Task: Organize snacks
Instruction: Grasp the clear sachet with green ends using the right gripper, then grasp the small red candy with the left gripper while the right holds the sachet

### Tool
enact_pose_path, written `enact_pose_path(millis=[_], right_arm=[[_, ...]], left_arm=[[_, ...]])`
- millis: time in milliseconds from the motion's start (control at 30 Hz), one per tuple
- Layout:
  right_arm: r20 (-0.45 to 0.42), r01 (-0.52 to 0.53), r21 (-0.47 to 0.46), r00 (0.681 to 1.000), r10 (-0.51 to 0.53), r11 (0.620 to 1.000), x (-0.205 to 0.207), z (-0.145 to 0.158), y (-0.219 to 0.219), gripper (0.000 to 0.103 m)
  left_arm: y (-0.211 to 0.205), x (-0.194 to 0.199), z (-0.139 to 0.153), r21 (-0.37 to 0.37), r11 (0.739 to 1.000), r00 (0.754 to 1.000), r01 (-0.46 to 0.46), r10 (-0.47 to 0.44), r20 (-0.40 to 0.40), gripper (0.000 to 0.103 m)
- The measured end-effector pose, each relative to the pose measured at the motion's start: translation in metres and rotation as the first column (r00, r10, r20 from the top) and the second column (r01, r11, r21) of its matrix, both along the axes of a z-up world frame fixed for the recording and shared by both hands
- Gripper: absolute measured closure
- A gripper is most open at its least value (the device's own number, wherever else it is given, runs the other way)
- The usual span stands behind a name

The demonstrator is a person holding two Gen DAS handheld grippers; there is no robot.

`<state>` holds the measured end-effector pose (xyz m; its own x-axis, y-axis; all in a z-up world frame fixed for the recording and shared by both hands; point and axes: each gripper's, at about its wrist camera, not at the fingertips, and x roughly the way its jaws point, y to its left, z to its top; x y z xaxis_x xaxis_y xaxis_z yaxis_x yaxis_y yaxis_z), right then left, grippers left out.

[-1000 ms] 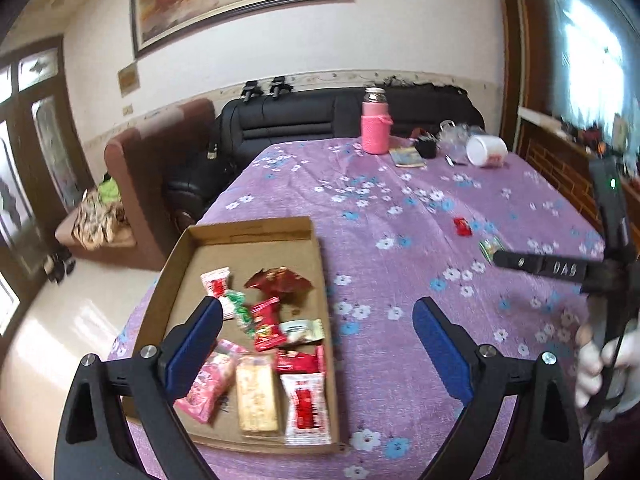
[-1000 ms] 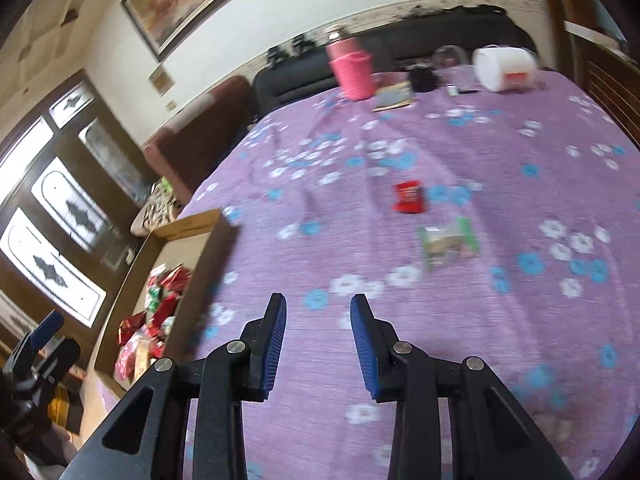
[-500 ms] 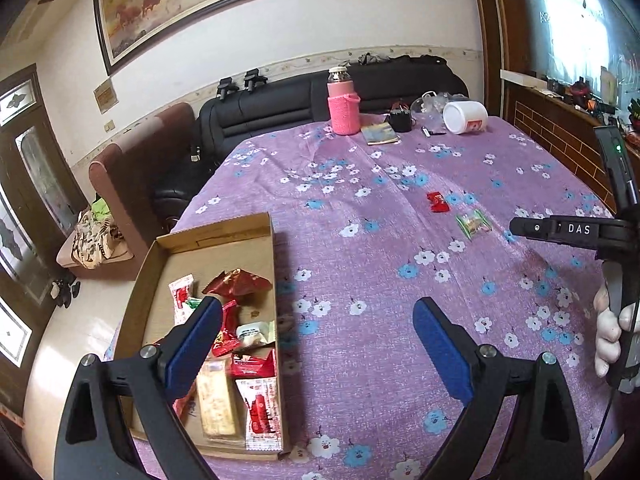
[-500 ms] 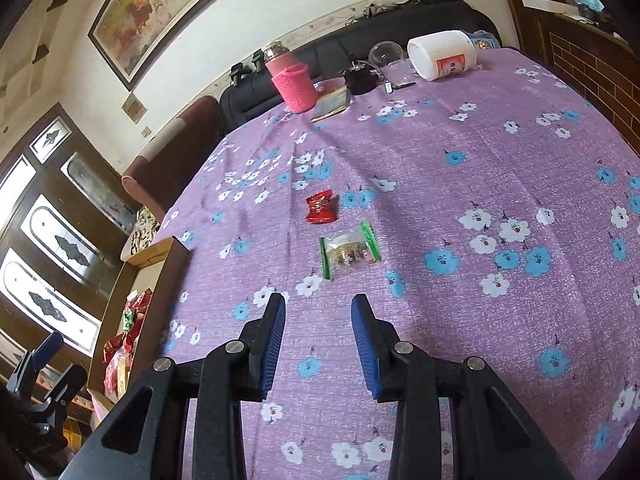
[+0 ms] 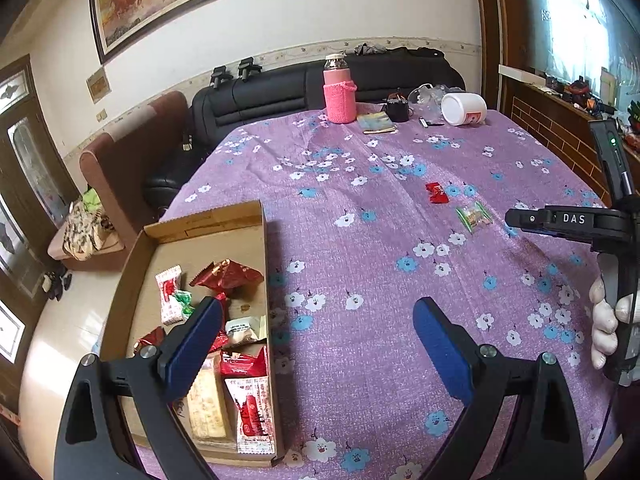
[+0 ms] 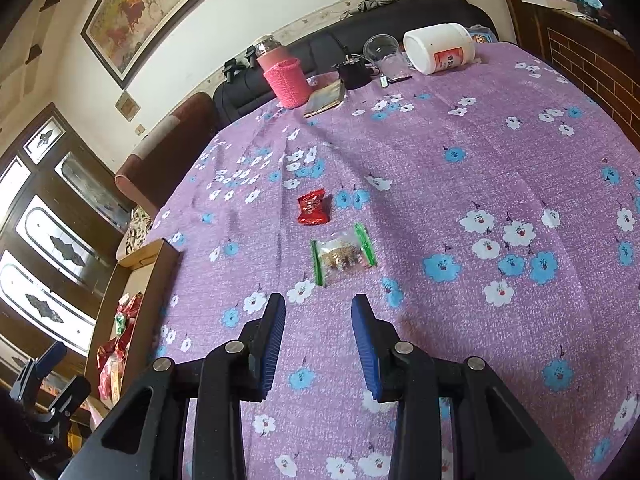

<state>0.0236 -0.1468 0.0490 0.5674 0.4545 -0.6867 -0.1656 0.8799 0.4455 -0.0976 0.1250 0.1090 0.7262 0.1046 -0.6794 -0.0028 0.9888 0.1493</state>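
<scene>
- Since a second ago both our views have swung across the table: the two loose snacks, then off to the right in the right wrist view, now sit dead ahead of our right gripper [image 6: 318, 340], and the box has slid further left.
- Our right gripper hovers above the purple flowered tablecloth [image 6: 460, 200], its blue pads a modest gap apart with nothing between them.
- Just beyond its tips lies the green-edged clear snack packet [image 6: 343, 258]; the red candy [image 6: 313, 207] lies a little past that, apart from it.
- Our left gripper [image 5: 316, 340] hangs with its pads spread wide and empty, the left pad over the cardboard box [image 5: 200, 228].
- That box sits at the table's left edge and holds a jumble of wrapped snacks [image 5: 224, 320].
- A pink-sleeved bottle [image 5: 339, 90] and a white jar on its side [image 5: 464, 109] stand at the far end.
- A gloved hand [image 5: 608, 320] grips the right tool's handle.
</scene>
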Motion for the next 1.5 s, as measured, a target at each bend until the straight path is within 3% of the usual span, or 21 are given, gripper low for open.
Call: enact_pose_path(millis=[300, 433, 600, 667, 833, 1000, 1100, 1267, 1367, 1500], right_arm=[[-0.031, 0.000, -0.049, 1.000, -0.001, 0.999, 0.036, -0.014, 0.015, 0.066], [-0.047, 0.028, -0.066, 0.998, -0.031, 0.997, 0.051, -0.023, 0.023, 0.054], [-0.046, 0.067, -0.094, 0.996, -0.072, 0.993, 0.067, -0.030, 0.034, 0.051], [-0.024, 0.064, -0.149, 0.997, -0.068, 0.987, 0.070, -0.030, 0.040, 0.051], [-0.002, 0.053, -0.203, 0.999, -0.055, 0.978, 0.071, -0.032, 0.042, 0.067], [-0.003, 0.025, -0.213, 1.000, -0.026, 0.977, 0.061, -0.022, 0.031, 0.071], [0.000, 0.035, -0.164, 0.999, -0.035, 0.986, 0.052, -0.020, 0.010, 0.071], [-0.032, 0.067, 0.035, 0.997, -0.066, 0.997, 0.053, -0.017, -0.031, 0.071], [-0.044, 0.095, 0.033, 0.995, -0.094, 0.995, 0.056, -0.018, -0.038, 0.071], [-0.087, 0.100, 0.101, 0.992, -0.091, 0.990, 0.061, -0.025, -0.045, 0.071]], left_arm=[[0.006, 0.007, -0.009, -0.082, 0.996, 0.999, 0.036, -0.037, -0.014, 0.007], [0.017, 0.014, -0.007, -0.165, 0.986, 0.999, 0.039, -0.041, -0.005, 0.007], [0.034, 0.028, -0.003, -0.289, 0.957, 0.999, 0.033, -0.035, -0.004, 0.007], [0.036, 0.040, -0.001, -0.325, 0.945, 0.999, 0.034, -0.042, -0.018, 0.007], [0.018, 0.072, 0.003, -0.355, 0.932, 0.995, 0.079, -0.096, -0.032, 0.007], [-0.024, 0.125, -0.010, -0.346, 0.925, 0.974, 0.155, -0.201, -0.102, 0.007], [-0.052, 0.153, -0.025, -0.334, 0.920, 0.957, 0.203, -0.259, -0.132, 0.007], [-0.094, 0.201, -0.051, -0.323, 0.909, 0.931, 0.263, -0.327, -0.164, 0.008], [-0.114, 0.219, -0.065, -0.298, 0.909, 0.919, 0.292, -0.352, -0.175, 0.008], [-0.122, 0.236, -0.082, -0.262, 0.925, 0.919, 0.276, -0.334, -0.211, 0.008]])
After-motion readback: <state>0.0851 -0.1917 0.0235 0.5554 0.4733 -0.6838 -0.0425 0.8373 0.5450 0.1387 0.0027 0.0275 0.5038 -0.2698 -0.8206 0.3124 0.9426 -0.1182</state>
